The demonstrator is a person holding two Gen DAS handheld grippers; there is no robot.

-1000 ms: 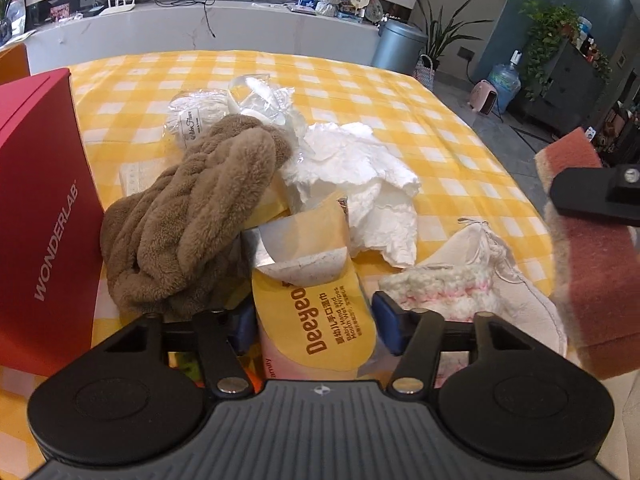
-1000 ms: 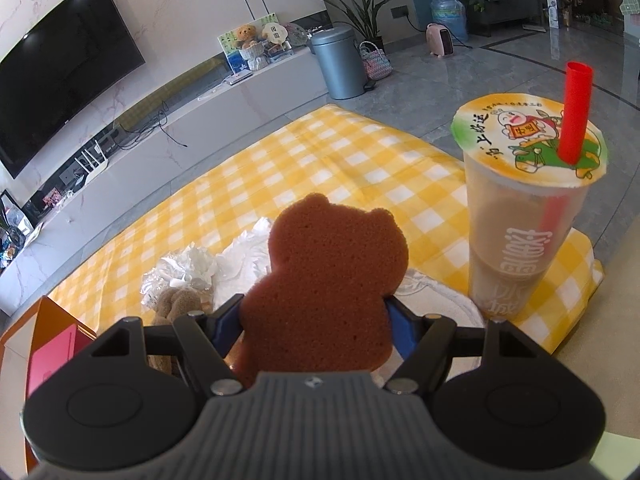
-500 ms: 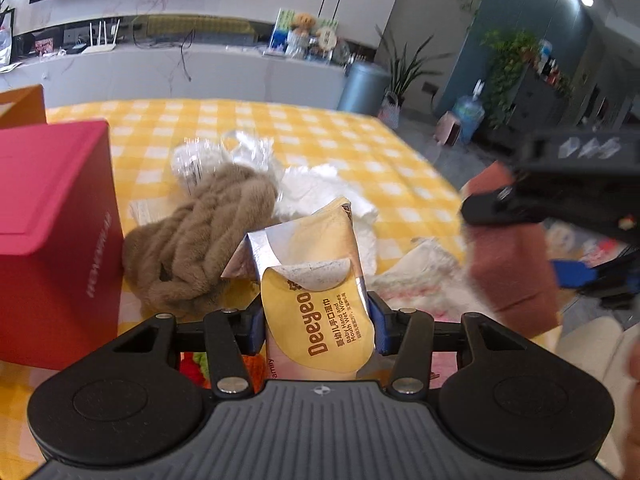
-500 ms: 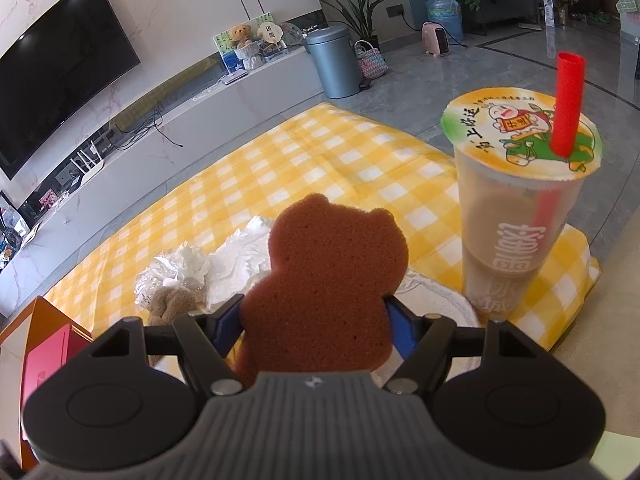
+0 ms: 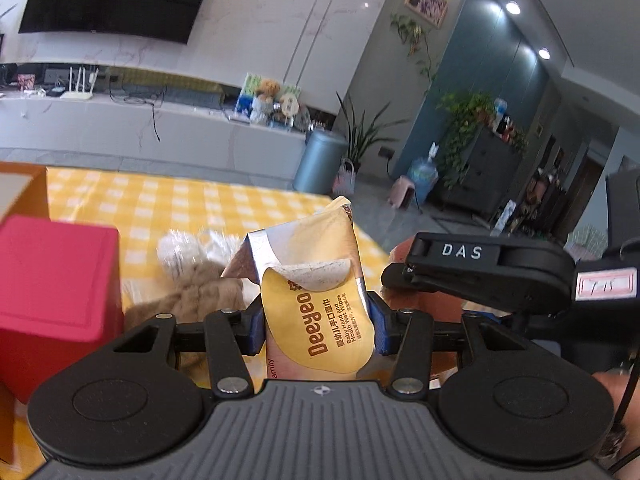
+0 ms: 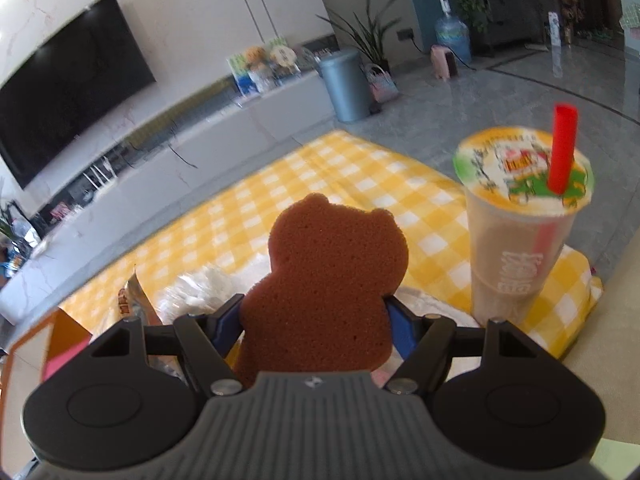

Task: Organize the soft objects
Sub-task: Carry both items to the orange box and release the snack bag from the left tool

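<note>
Porous bear-shaped sponge [image 6: 328,280] pinched in right hand-held gripper [image 6: 316,324]; left hand-held gripper [image 5: 316,326] pinches glossy wipes pack [image 5: 316,304]

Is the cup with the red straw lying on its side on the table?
No, the cup stands upright on the yellow checked tablecloth, with its red straw pointing up through the sealed lid.

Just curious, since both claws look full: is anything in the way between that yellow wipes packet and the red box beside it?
Nothing visible blocks it. The left gripper holds the wipes packet lifted, and the red box sits to its left, with only the brown fluffy cloth lying low on the table between them.
</note>
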